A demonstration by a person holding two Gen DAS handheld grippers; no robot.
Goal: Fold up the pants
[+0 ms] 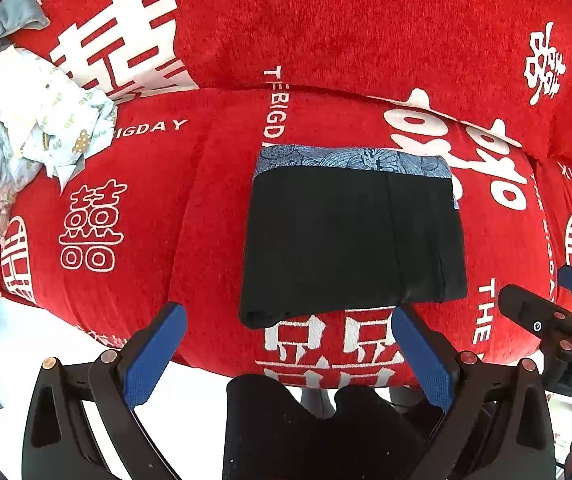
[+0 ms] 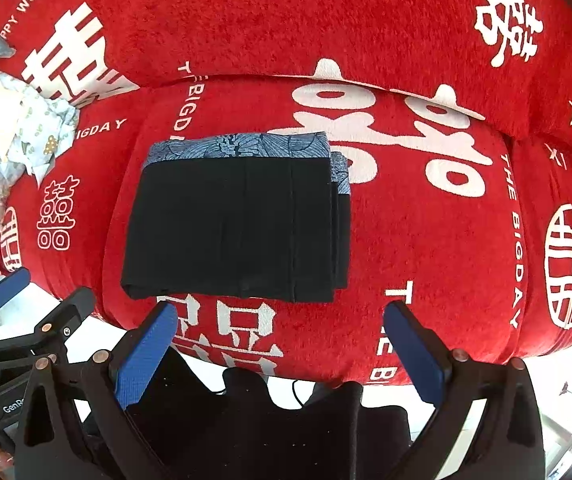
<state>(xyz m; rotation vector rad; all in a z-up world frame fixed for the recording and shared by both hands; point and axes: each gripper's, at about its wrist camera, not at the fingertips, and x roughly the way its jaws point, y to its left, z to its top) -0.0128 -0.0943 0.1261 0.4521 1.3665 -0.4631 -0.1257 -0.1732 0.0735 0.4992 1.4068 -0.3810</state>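
Just ahead of your left tool [image 1: 289, 346], the pants [image 1: 351, 240] lie folded into a neat dark rectangle on the red sofa cover [image 1: 325, 32], patterned blue band at the far edge. Both tools gape wide and carry nothing; your right tool [image 2: 280, 344] hovers short of the near fold, the bundle slightly to its left. This looks close to finished. The cloth reads soft, light and limp, so layers will slide if you pinch one alone. If you lift, take the thick near fold, all layers together. The crumpled pale laundry [image 1: 30, 120] sits far left.
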